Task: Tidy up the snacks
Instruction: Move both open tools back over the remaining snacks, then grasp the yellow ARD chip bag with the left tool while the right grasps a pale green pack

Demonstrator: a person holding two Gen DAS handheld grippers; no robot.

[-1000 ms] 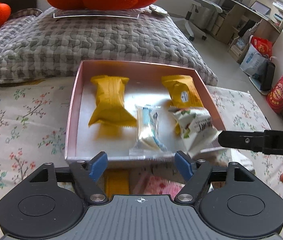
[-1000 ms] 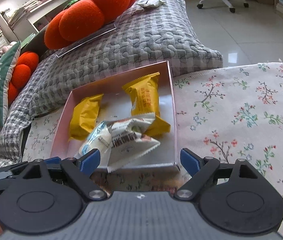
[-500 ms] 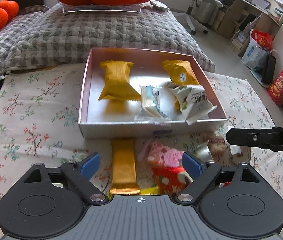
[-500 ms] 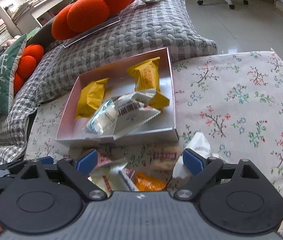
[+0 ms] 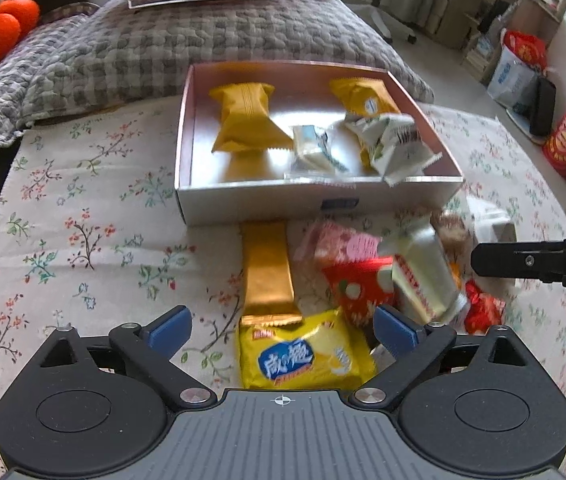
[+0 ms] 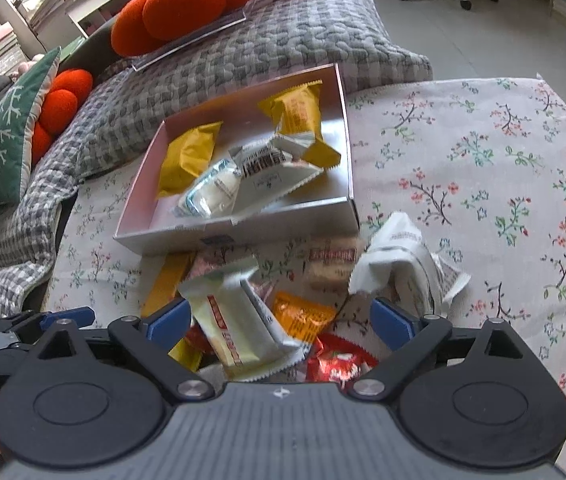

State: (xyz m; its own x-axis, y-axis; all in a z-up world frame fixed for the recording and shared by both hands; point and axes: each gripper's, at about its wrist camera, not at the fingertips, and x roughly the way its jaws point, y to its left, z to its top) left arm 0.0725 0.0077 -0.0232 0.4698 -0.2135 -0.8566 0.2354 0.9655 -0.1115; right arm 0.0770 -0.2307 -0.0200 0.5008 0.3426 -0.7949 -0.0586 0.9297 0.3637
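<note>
Both tools point steeply down at the flowered tabletop, side by side. Left tool: jaws wide, have just been opening, nothing pressed between the pads; a yellow packet with blue lettering lies on the cloth in the gap below, a gold bar just ahead of it. Right tool: jaws also wide and just opened further, pads touching nothing; a cream-white wrapper with a red stripe, an orange packet and a red wrapper lie loose beneath the gap. In the left view the right tool's black finger reaches in from the right edge, with a fingertip of the person's hand below it.

Ahead of both tools, beyond the loose heap: a shallow pink-walled box, near wall touching the far end of the gold bar. Inside it, two yellow packets, a small clear-and-white packet and a white-green packet, the last leaning on the farther yellow one at the box's right side. A crumpled white wrapper sits ahead-right of the right tool, outside the box.

Against the earlier frames: both tools have drawn back from the box, which then sat right at the fingertips. The heap of snacks before the box is now in view; box contents unchanged in place.
</note>
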